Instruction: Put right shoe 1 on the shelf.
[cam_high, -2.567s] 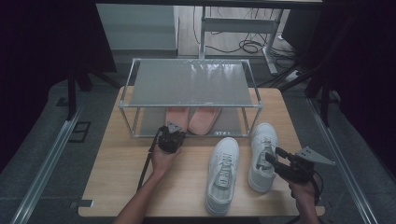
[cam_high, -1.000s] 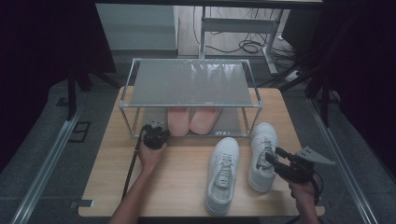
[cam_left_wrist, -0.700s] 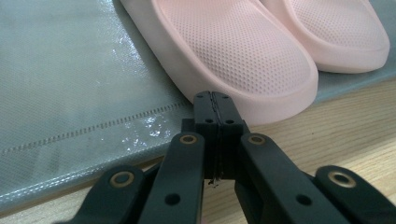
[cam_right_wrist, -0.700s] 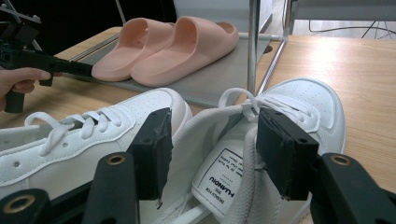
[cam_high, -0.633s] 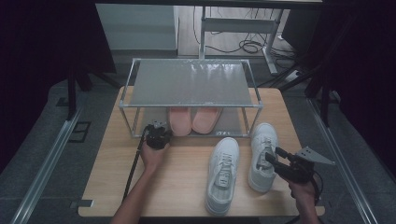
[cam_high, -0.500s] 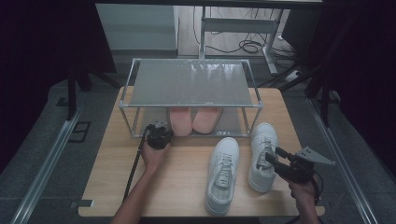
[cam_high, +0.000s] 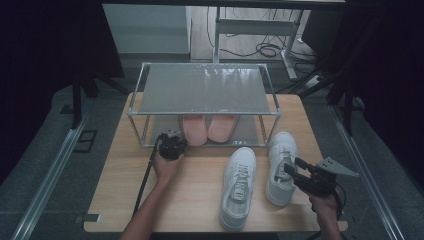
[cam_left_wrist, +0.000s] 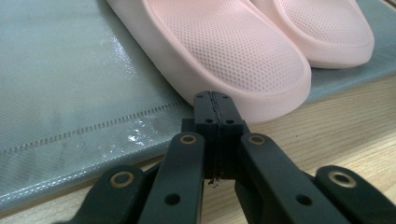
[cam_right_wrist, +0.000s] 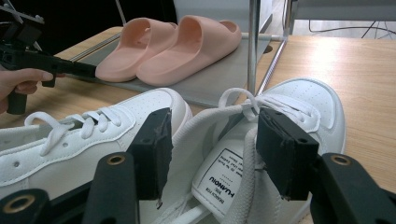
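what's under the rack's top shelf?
Under the top shelf a pair of pink slippers sits side by side on the grey lower shelf, heels toward the table's front. Their front halves are covered by the top shelf. The left gripper, shut, is at one heel.

Dim high view, dark surroundings; gripper views brighter, slightly soft

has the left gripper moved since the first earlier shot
Yes. The left gripper has shifted left along the front edge of the metal-framed shoe rack: earlier it sat at the pale pink foam slippers, and now it is nearer the rack's front left leg.
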